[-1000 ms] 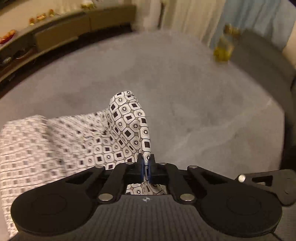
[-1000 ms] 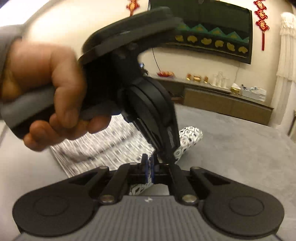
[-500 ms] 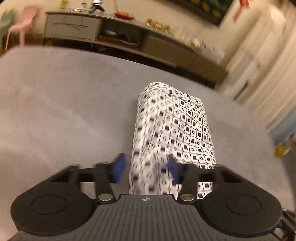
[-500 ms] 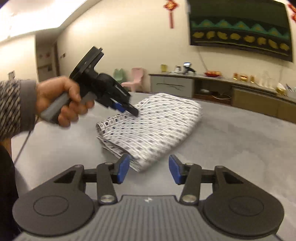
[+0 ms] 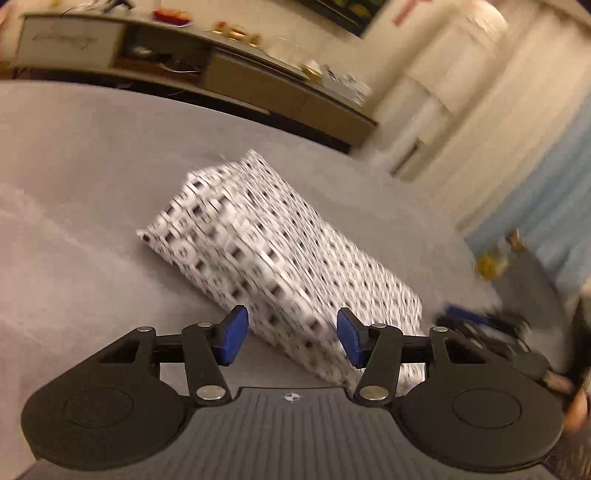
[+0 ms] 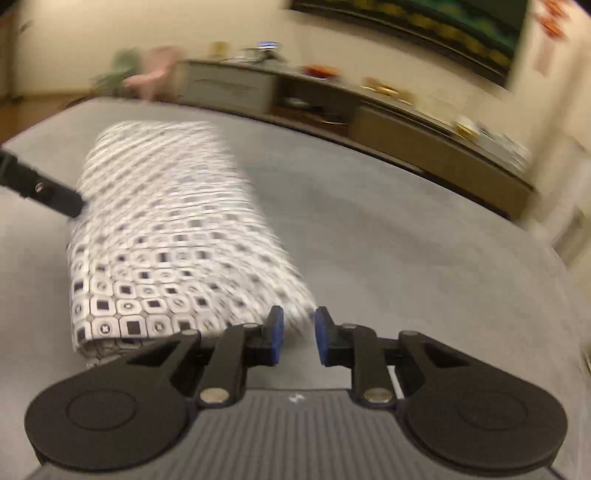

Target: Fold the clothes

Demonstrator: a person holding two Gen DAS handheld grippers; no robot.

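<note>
A white garment with a black geometric print lies folded into a long rectangle on the grey surface. My left gripper is open, its blue pads on either side of the bundle's near end. In the right wrist view the same folded garment lies ahead and to the left. My right gripper is open with a narrower gap, at the bundle's near right corner, and holds nothing. The left gripper's tip shows at the bundle's left edge. The right gripper shows blurred at the far right of the left wrist view.
A long low cabinet with small items on top runs along the far wall behind the surface. A dark wall hanging is above it. Pale curtains stand to the right. A yellow object sits past the surface's right edge.
Both grippers were shut on the garment one second ago and have let go. The garment now lies folded flat. Both grippers have drawn back toward its near end; the right gripper's gap has narrowed.
</note>
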